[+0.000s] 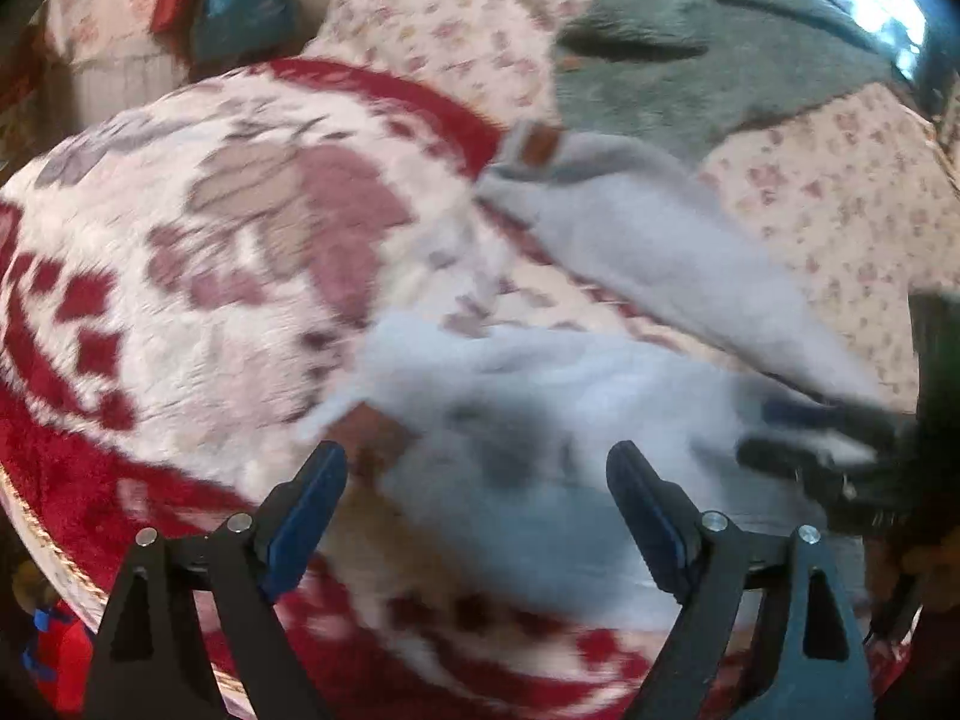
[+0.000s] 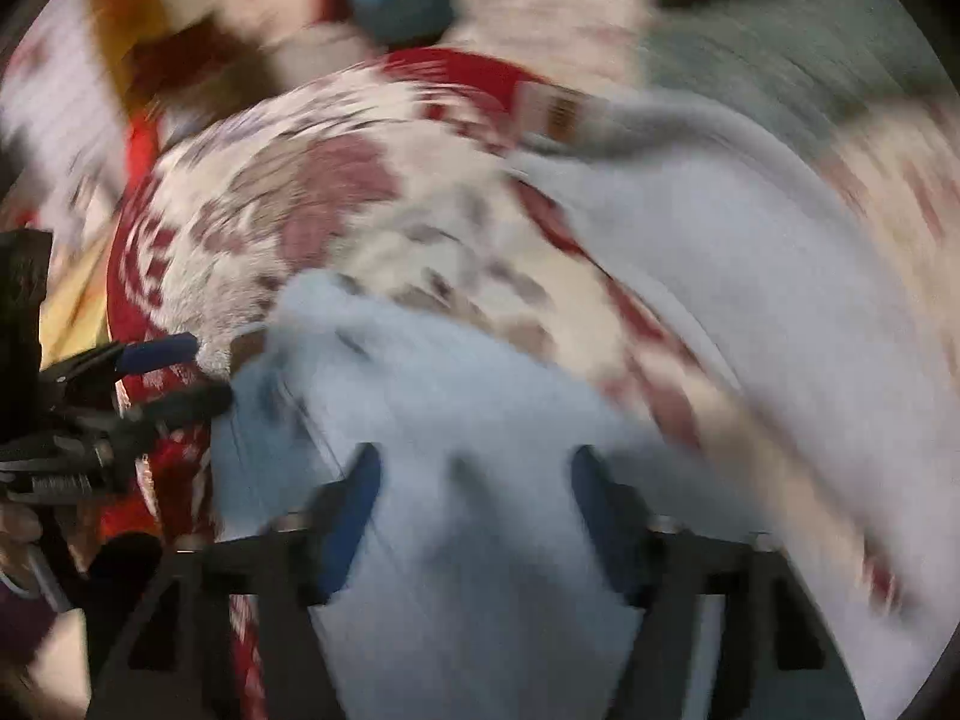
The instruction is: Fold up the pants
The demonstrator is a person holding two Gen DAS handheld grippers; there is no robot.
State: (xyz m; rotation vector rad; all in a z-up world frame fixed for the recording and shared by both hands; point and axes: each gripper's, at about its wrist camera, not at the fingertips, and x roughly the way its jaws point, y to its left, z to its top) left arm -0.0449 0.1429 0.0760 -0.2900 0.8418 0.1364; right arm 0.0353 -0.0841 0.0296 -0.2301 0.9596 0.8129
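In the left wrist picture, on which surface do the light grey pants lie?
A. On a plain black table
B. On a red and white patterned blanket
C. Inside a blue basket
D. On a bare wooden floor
B: the light grey pants are spread over the red and white patterned blanket, whose red border and floral motifs show around them.

Floral-covered bed (image 1: pixel 840 192), red-patterned blanket (image 1: pixel 180 300), grey blanket (image 1: pixel 720 54), bright window (image 1: pixel 882 6).
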